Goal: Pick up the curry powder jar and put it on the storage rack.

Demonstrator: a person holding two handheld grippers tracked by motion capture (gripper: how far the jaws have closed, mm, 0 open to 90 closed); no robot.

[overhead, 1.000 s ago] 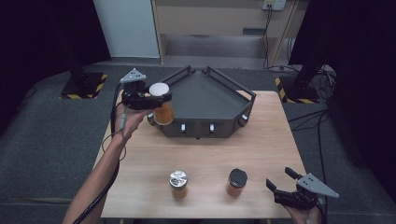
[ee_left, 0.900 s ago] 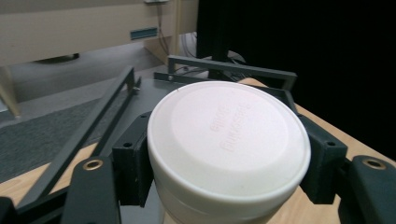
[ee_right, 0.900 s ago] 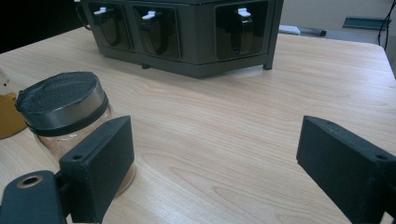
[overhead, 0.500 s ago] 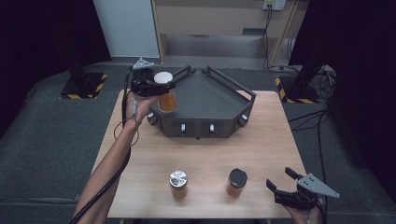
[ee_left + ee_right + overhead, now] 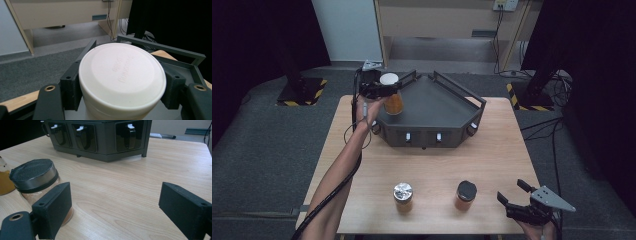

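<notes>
My left gripper [image 5: 383,90] is shut on a white-lidded jar of orange contents [image 5: 392,101], held over the left corner of the dark angular tray [image 5: 447,107]. In the left gripper view the white lid [image 5: 122,75] sits clamped between both black pads [image 5: 71,87]. A silver-lidded jar [image 5: 403,196] and a black-lidded jar [image 5: 466,194] stand on the wooden table [image 5: 492,155] near its front edge. My right gripper [image 5: 517,197] rests open at the front right corner, right of the black-lidded jar [image 5: 35,182], with bare table between its jaws.
The tray has raised rails [image 5: 459,90] and a front face with small latches [image 5: 82,135]. Grey carpet surrounds the table. Black stands with striped bases [image 5: 299,90] sit at the far left and right, and cables [image 5: 542,122] trail off to the right.
My left gripper has carried the white-lidded jar rightward and a little farther back, from beside the tray's left edge to over its left corner. The right gripper has stayed put.
</notes>
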